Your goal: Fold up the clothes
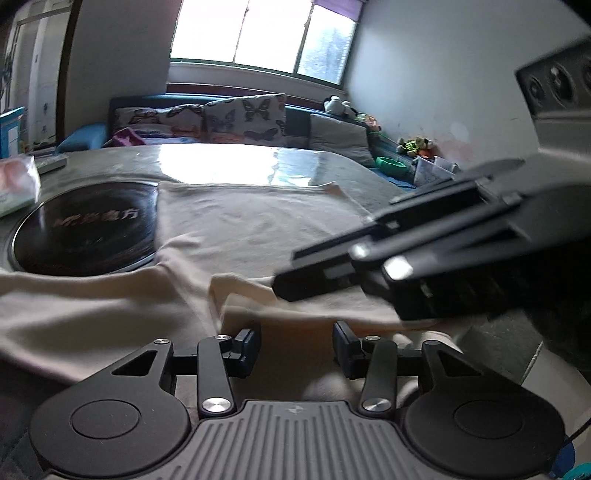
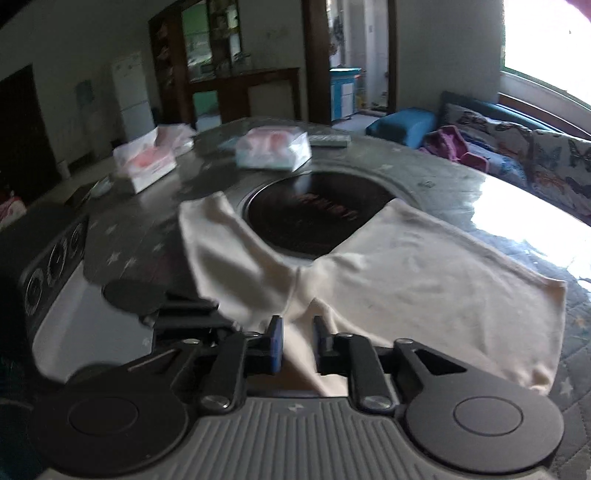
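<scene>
Left claw (image 1: 295,349) half open, empty, above cream garment (image 1: 258,221). Right claw (image 2: 298,345) narrowly parted, cloth between, unpinched. Black disc (image 1: 88,229) at 10 o'clock on surface (image 1: 221,162).

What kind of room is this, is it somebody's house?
Most likely a living room in a home. There is a sofa with butterfly cushions under a window, soft toys on it, and a fridge further back.
</scene>
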`<state>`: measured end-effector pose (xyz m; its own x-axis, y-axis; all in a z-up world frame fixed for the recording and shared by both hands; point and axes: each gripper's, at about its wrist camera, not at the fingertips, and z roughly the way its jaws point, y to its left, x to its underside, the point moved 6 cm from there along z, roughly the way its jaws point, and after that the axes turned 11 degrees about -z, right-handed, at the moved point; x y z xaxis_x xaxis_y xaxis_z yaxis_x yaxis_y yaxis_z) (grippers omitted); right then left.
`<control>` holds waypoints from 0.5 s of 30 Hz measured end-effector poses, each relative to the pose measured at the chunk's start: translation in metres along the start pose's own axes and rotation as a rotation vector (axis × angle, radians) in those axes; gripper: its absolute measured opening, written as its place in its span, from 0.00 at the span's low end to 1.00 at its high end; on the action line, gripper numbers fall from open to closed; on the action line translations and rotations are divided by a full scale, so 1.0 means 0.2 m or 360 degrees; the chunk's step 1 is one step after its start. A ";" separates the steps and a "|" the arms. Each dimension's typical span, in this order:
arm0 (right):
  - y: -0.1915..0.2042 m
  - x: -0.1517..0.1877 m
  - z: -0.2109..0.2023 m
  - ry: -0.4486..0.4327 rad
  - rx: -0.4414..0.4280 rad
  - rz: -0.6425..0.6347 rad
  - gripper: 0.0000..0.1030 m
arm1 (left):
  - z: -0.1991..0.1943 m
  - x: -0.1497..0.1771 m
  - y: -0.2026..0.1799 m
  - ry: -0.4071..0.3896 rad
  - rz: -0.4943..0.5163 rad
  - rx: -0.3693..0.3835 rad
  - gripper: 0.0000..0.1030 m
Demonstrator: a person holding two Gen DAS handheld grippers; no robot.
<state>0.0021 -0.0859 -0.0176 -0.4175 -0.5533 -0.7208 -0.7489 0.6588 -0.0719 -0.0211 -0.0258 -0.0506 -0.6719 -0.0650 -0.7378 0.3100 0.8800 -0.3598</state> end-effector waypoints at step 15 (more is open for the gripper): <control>-0.42 0.52 -0.41 0.0128 0.0407 0.0427 0.33 | -0.17 -0.08 0.17 -0.0117 -0.0110 -0.0149 0.41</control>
<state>-0.0219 -0.2410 -0.0299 -0.6279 -0.3756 -0.6817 -0.4591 0.8860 -0.0652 -0.0228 0.0207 -0.0308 -0.6371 -0.1580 -0.7544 0.1983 0.9122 -0.3586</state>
